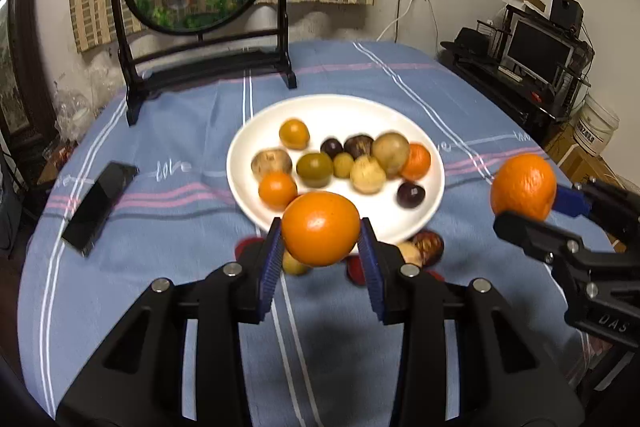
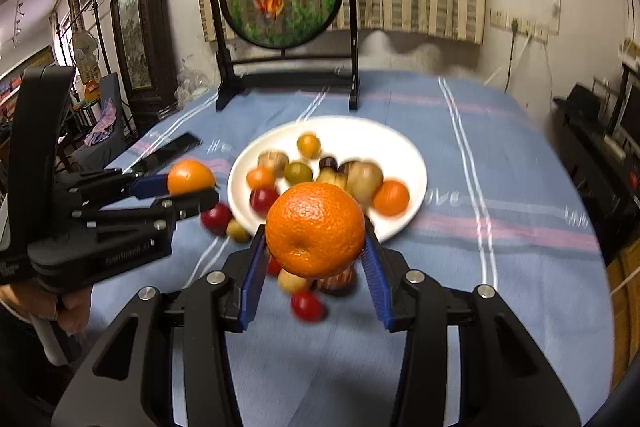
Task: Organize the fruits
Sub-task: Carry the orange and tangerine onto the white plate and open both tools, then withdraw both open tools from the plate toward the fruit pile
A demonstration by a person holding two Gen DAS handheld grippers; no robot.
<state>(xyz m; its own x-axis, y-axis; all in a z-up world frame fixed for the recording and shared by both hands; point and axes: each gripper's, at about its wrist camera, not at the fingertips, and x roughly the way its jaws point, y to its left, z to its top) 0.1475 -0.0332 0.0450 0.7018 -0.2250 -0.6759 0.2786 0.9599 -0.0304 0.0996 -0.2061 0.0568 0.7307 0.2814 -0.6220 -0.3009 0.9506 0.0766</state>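
Both jaws are clamped on fruit: the left gripper (image 1: 320,247) holds a smooth orange (image 1: 320,228), the right gripper (image 2: 316,247) a pebbled mandarin (image 2: 315,229). The white plate (image 1: 400,227) lies straight ahead, seemingly nearer the left.

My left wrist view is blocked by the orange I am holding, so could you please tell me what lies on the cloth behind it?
Observer: The right wrist view shows a red fruit on the cloth, short of the plate.
Operator: Thank you. Is anything loose further left?
Observer: Yes, a second red fruit lies on the cloth beside the plate's left rim.
Operator: Is the other orange held squarely?
Observer: The right gripper holds its orange between both pads, with the stem dimple facing the camera.
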